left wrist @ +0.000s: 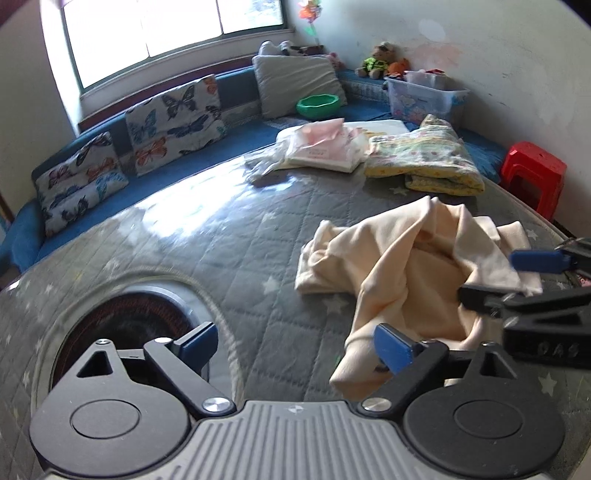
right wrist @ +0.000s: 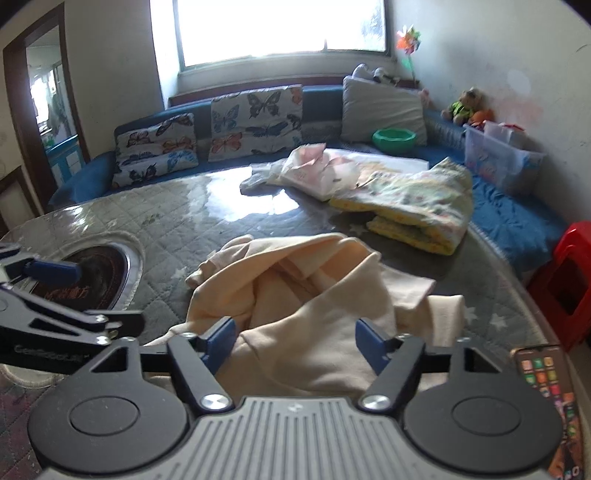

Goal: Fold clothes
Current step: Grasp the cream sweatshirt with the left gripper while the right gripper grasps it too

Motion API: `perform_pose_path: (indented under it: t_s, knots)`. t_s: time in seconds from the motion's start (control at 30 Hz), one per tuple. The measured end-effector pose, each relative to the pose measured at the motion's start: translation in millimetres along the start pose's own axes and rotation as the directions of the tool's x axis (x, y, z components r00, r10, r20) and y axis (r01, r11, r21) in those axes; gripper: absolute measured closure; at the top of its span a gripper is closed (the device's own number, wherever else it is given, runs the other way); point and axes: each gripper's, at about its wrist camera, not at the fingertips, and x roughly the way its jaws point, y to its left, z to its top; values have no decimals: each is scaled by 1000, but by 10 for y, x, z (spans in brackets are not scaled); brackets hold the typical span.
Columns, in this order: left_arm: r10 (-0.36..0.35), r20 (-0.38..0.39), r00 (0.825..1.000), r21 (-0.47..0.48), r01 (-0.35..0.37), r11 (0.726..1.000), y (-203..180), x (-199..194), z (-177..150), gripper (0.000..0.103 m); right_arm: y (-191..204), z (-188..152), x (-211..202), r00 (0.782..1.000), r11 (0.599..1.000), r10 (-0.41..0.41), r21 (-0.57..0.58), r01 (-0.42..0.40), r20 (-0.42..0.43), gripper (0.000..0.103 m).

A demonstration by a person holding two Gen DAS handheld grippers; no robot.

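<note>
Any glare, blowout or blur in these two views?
Left wrist: window blown out, glare patch on the table cover, cream garment slightly smeared. Right wrist: window fully white, glare on the cover, phone blurred at the edge.

1. A home living room: blue window bench [right wrist: 517, 218] with butterfly cushions [right wrist: 255, 122].
2. Stuffed toys [left wrist: 380, 61], a plastic storage bin [left wrist: 424, 98], and a quilted round table [left wrist: 221, 251].

Three butterfly cushions [right wrist: 255, 120], one grey pillow [right wrist: 382, 107], one green bowl [right wrist: 393, 140], one red stool [right wrist: 565, 280].
</note>
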Motion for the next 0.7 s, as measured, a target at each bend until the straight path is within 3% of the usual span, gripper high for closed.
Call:
perform_pose_path:
  t_s: [0.2,0.27,0.37,0.53,0.63,0.7]
  knots:
    - [-58,16,998,96,57,994,-172,130,149,30,-33,-66,104,997,999,41,17,-40,-62,65]
    - [-76,12,997,129,74,989,-240,196,196,43,-64,-101,104,996,998,53,31,-51,-75,76]
    - [-111,-13,994,145,112,983,-295,329,270,56,-107,-153,83,994,998,61,37,-58,-87,84]
    - [-155,-25,988,163,157,974,-385,476,380,59,-113,-164,38,994,997,67,33,-64,-90,85]
    - [-171,-45,984,161,176,971,-419,552,410,68,-98,-139,41,995,998,58,35,-55,-86,81]
    - [-199,-50,979,133,204,970,-383,556,425,69,-92,-117,44,996,998,51,43,-48,-79,80]
